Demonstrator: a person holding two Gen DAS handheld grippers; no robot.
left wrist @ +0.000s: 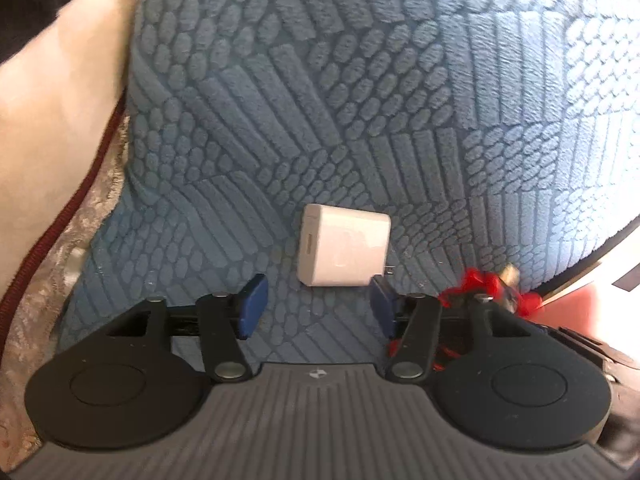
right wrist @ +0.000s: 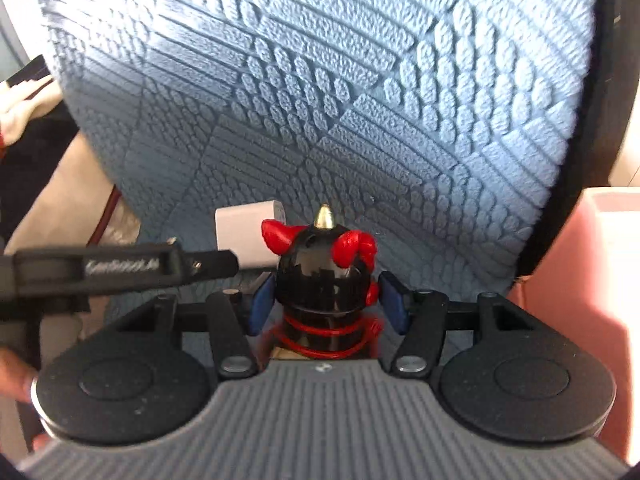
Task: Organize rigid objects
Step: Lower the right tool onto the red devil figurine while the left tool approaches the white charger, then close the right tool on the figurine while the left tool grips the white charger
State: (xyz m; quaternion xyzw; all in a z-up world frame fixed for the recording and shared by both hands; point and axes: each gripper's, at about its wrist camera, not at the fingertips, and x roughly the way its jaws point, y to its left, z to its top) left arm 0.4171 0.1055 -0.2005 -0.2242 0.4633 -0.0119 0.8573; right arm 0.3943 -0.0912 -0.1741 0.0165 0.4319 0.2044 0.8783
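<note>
A white charger block lies on a blue textured cushion, its metal prongs pointing right. My left gripper is open just in front of it, its right pad touching the block's near corner. A black figurine with red horns and a gold spike stands between the pads of my right gripper, which is shut on it. The charger shows behind the left gripper's arm in the right wrist view. The figurine's red parts show at the right of the left wrist view.
A cream fabric with a dark red piping edge lies left of the cushion. A pink surface lies at the right. The cushion fills most of the right wrist view. A hand shows at lower left.
</note>
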